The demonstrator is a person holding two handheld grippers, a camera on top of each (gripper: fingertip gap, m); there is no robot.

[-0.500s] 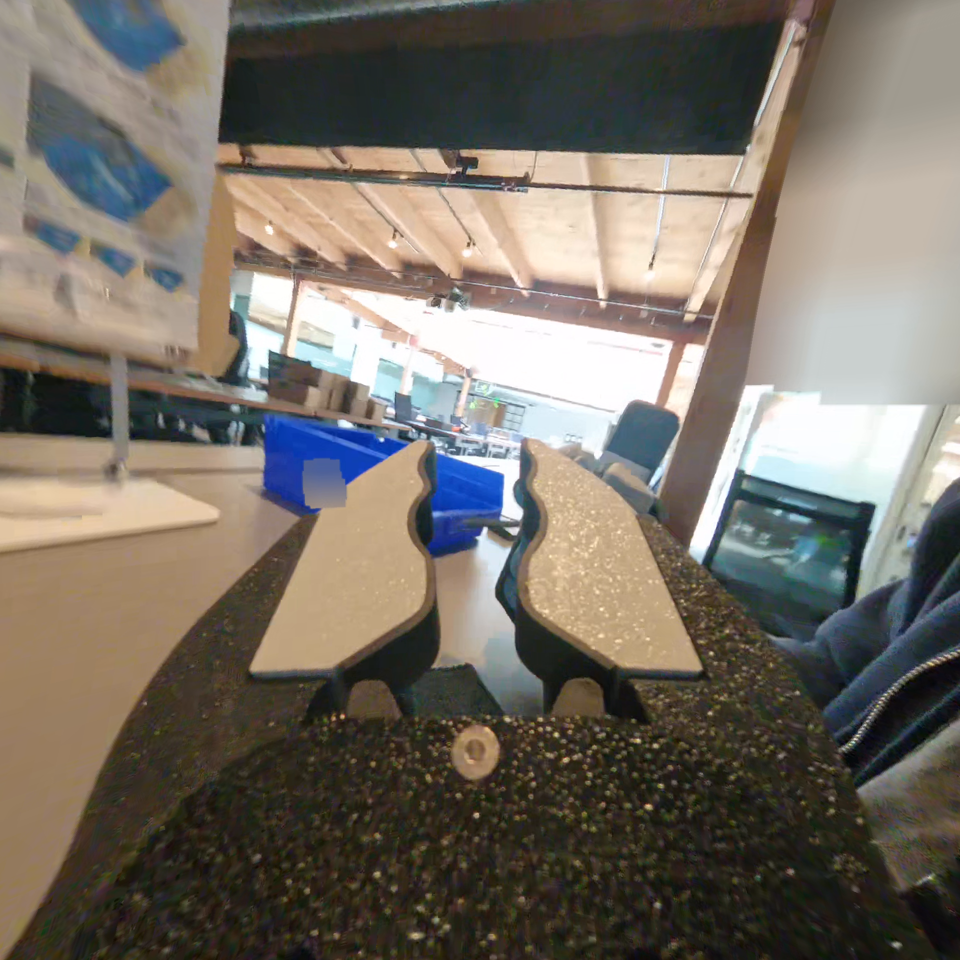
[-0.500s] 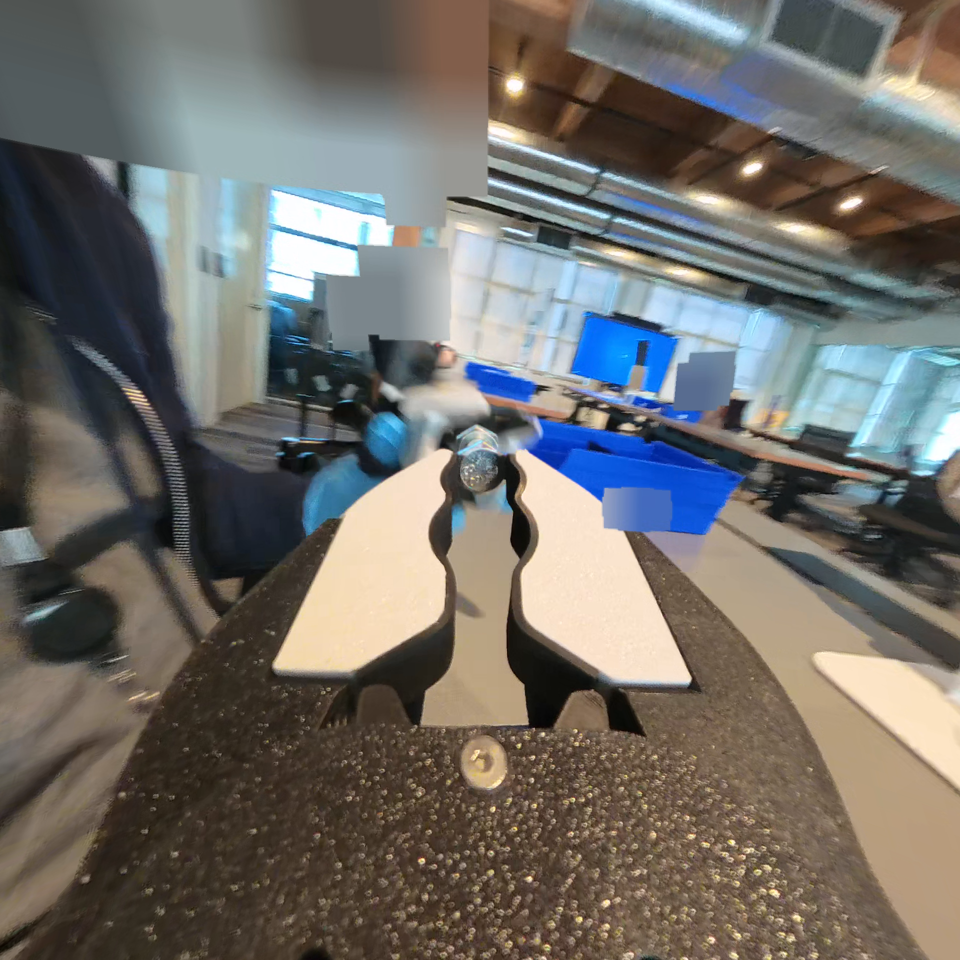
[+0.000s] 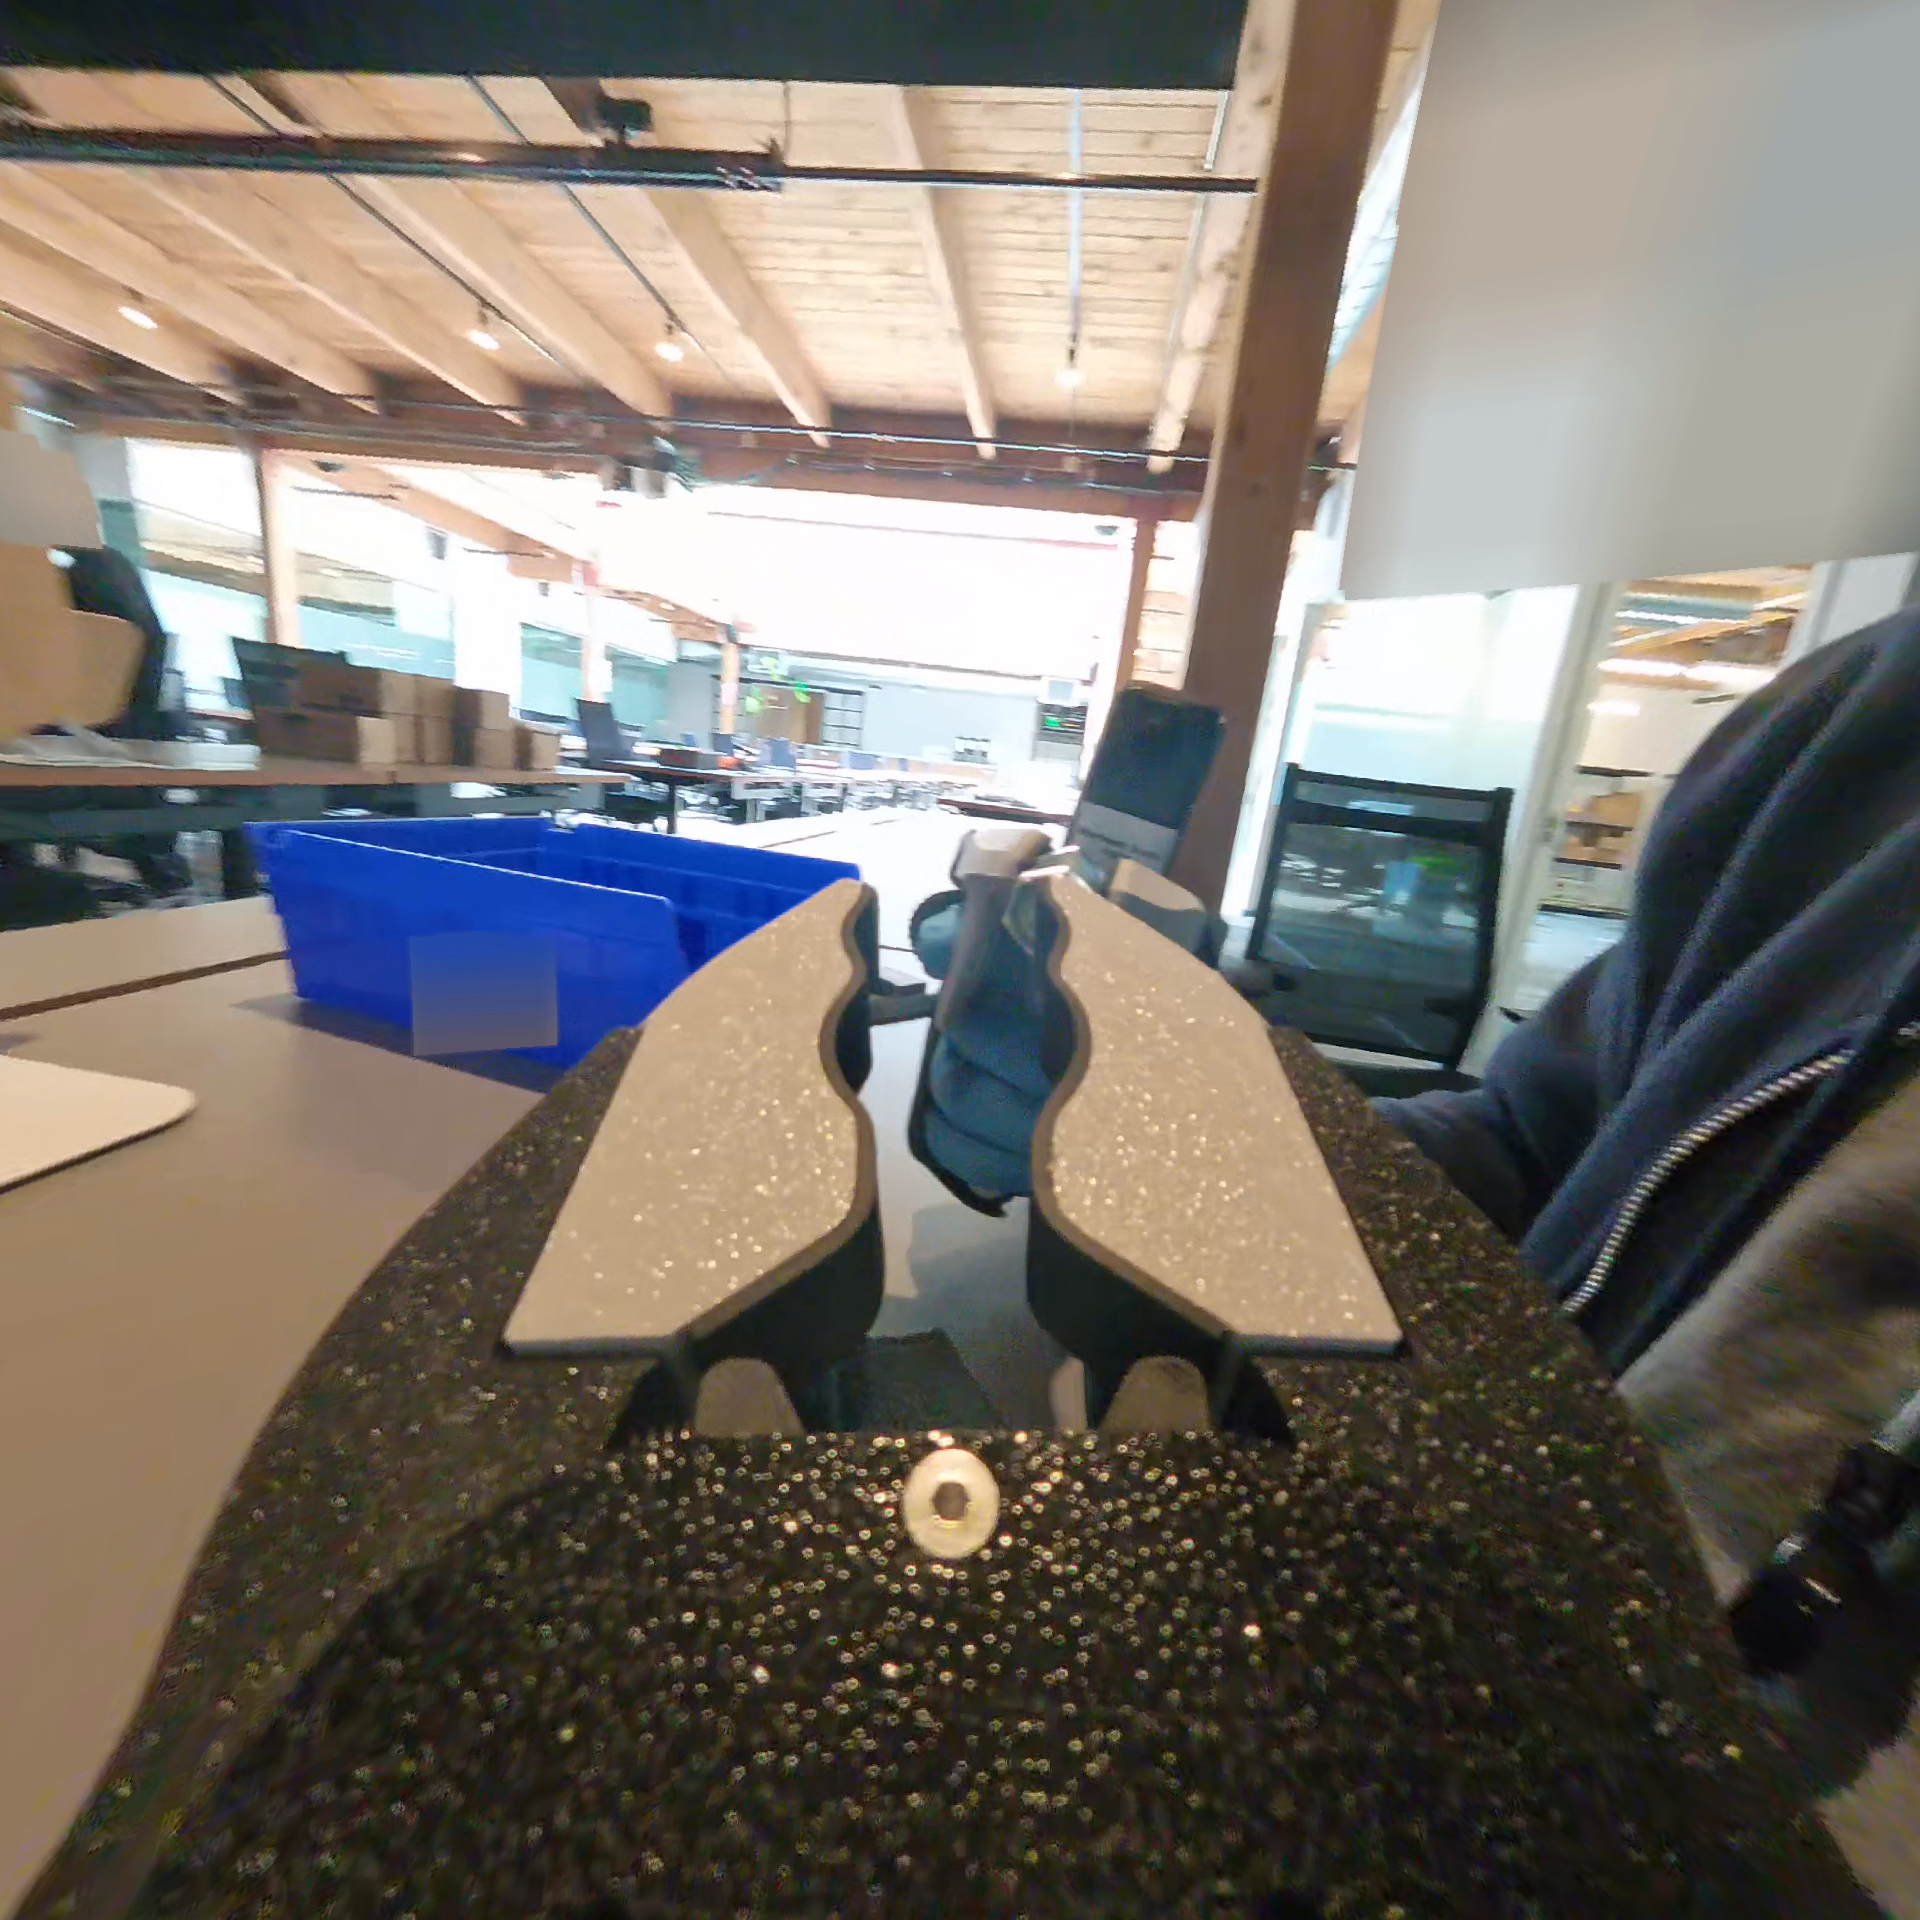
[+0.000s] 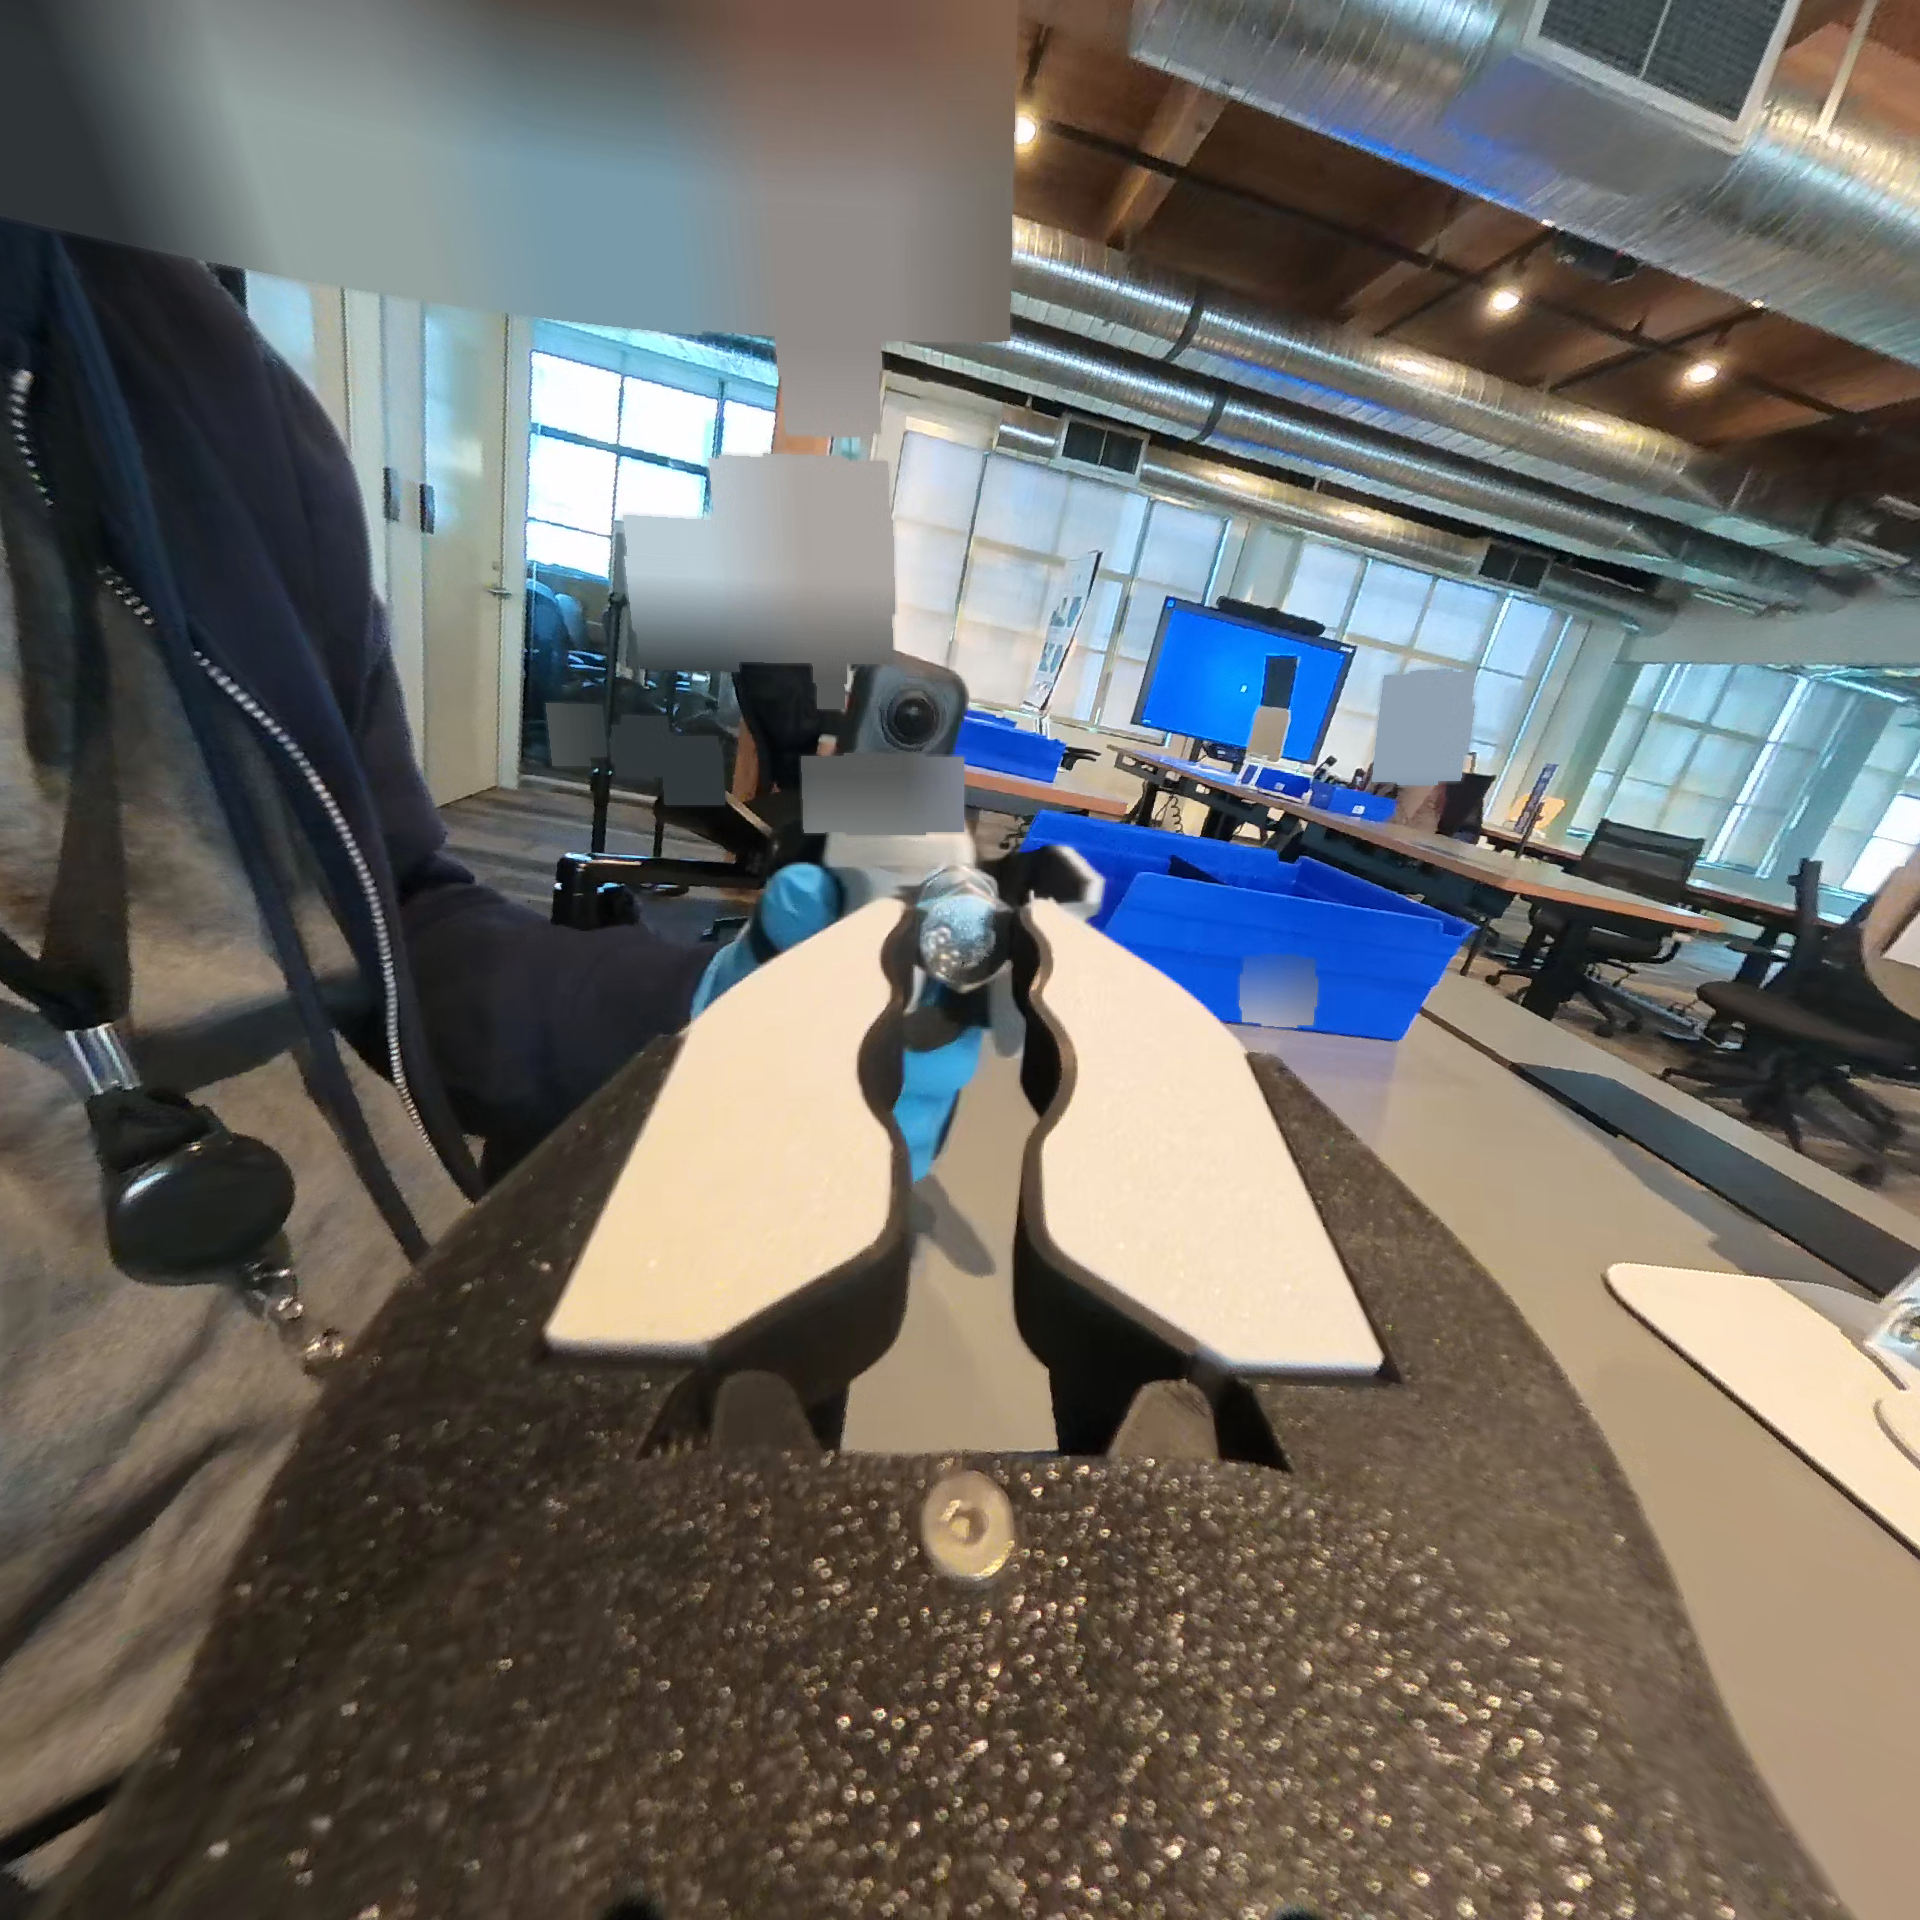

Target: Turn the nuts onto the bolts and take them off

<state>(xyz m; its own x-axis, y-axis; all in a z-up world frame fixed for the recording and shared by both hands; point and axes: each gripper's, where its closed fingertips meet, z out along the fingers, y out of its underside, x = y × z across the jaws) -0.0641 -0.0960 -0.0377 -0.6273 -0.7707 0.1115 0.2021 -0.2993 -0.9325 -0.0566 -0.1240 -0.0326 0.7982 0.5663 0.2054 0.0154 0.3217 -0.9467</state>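
A long grey tabletop [image 4: 1558,1195] runs through a large open workspace, with a blue plastic storage bin [image 4: 1278,935] standing on it beyond both tools and a white flat pad [image 4: 1766,1371] near the right edge. A person in a dark zip-up hooded jacket [image 4: 260,644] stands close, wearing blue gloves. The right gripper [image 4: 954,940], a black speckled tool with pale grey wavy fingers, has its jaws drawn in and pinching a shiny silver steel bolt [image 4: 951,951] at the fingertips, held up off the table with one end facing the camera. The left gripper [image 3: 951,914], the same make, has its jaws standing apart with nothing clearly between them; whether it holds a nut cannot be told, since only a blue-gloved hand [image 3: 987,1081] shows through the gap. The bolt is likely small, rigid, fairly heavy for its size and slick, so it is best pinched across its head or shank, leaving the threaded end free.
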